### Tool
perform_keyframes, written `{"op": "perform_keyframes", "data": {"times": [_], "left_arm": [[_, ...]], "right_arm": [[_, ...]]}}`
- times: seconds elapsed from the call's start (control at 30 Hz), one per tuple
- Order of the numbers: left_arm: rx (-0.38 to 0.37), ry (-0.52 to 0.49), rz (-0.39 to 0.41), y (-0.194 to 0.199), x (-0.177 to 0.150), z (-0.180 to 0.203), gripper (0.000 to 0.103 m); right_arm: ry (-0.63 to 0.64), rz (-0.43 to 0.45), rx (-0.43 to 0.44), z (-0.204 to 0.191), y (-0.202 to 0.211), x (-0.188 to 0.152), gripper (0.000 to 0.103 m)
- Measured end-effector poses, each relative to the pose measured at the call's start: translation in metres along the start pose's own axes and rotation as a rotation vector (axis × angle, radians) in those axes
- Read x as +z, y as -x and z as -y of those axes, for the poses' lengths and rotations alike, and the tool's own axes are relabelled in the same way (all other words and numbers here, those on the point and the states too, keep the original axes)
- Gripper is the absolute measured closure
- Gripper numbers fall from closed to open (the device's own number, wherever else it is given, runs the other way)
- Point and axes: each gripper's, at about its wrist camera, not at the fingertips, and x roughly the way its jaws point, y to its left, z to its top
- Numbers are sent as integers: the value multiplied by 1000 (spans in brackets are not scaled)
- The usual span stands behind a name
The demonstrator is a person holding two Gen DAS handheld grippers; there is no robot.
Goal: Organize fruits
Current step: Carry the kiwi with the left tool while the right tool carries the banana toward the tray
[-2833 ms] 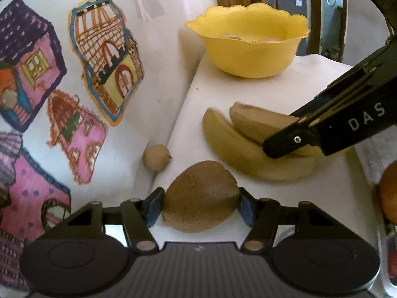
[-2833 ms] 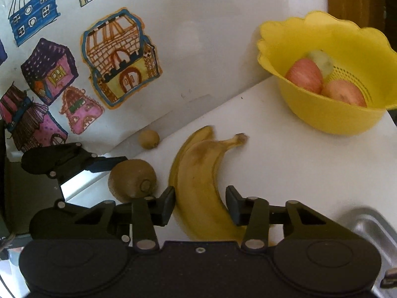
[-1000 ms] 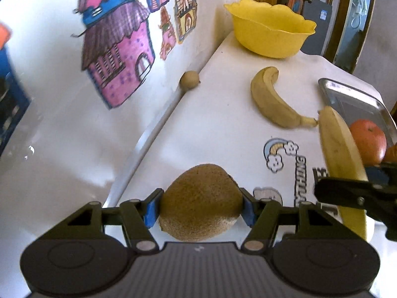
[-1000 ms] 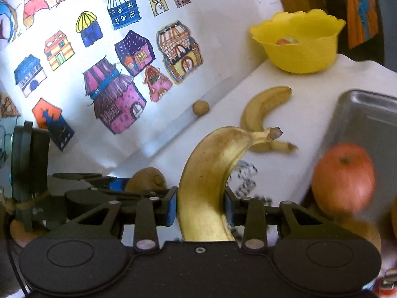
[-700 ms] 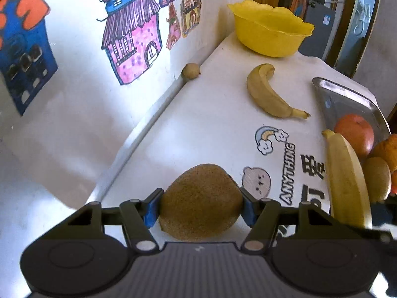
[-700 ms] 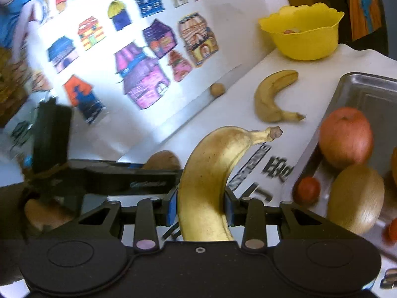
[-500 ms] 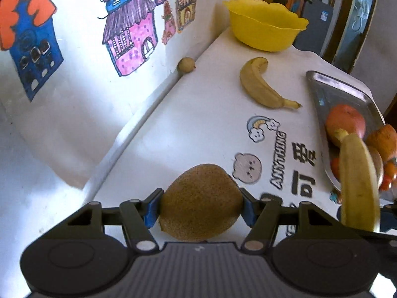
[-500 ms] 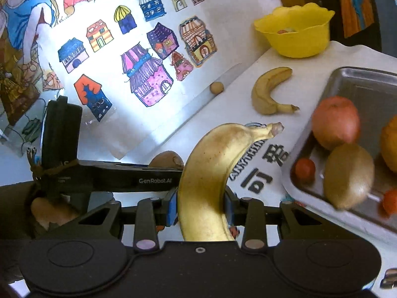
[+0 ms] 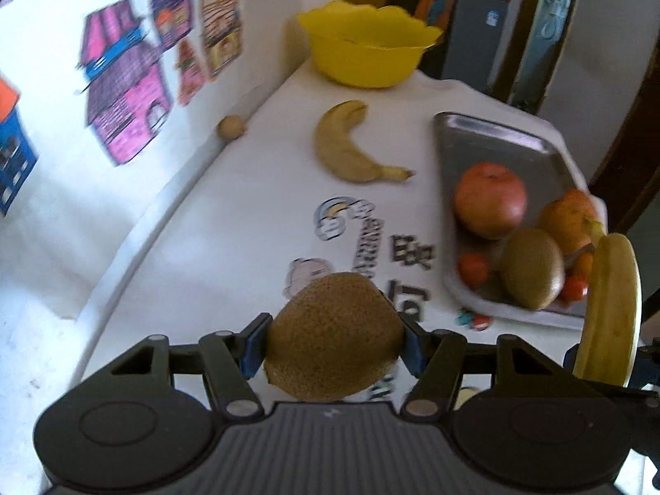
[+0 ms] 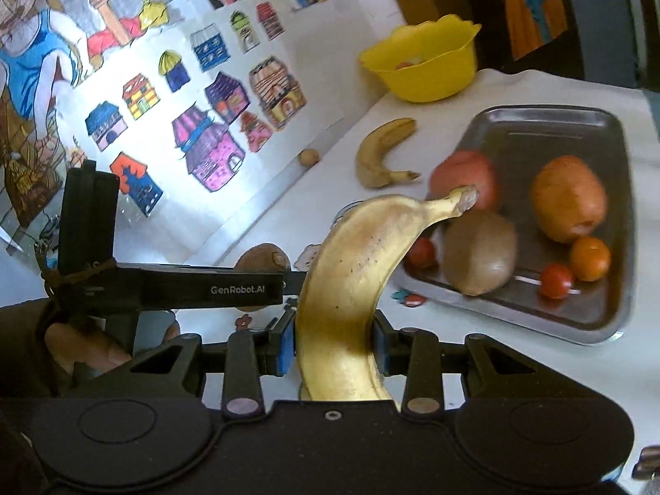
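Observation:
My left gripper [image 9: 332, 348] is shut on a brown kiwi [image 9: 334, 334], held above the white table near its front. My right gripper [image 10: 335, 348] is shut on a yellow banana [image 10: 354, 284] that points up toward the steel tray [image 10: 548, 132]; the same banana [image 9: 608, 309] shows at the right edge of the left wrist view. The tray [image 9: 491, 136] holds a red apple [image 9: 491, 200], another kiwi [image 9: 532, 274], an orange fruit [image 10: 569, 198] and small red and orange fruits. A second banana [image 9: 350, 144] lies on the table.
A yellow bowl [image 9: 367, 49] with fruit stands at the table's far end. A small round brown fruit [image 9: 231, 127] rests against the wall, which is covered with house drawings. A person's hand [image 10: 82, 346] holds the left gripper's handle. Printed stickers mark the tablecloth.
Both grippers have pulled back from the bowl end and swung right toward the tray, each still holding its fruit. The tray now fills more of both views.

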Motion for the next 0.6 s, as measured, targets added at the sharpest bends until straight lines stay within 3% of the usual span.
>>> {"op": "perform_keyframes", "data": {"times": [0.27,0.6], "left_arm": [[-66,-23,53,2,22,37,36],[-131,-47,112,-6,53,82,36]], "right_arm": [[-17,77,-73,26,32,10,64],[-51,152,-152,60,42,40,64]]}}
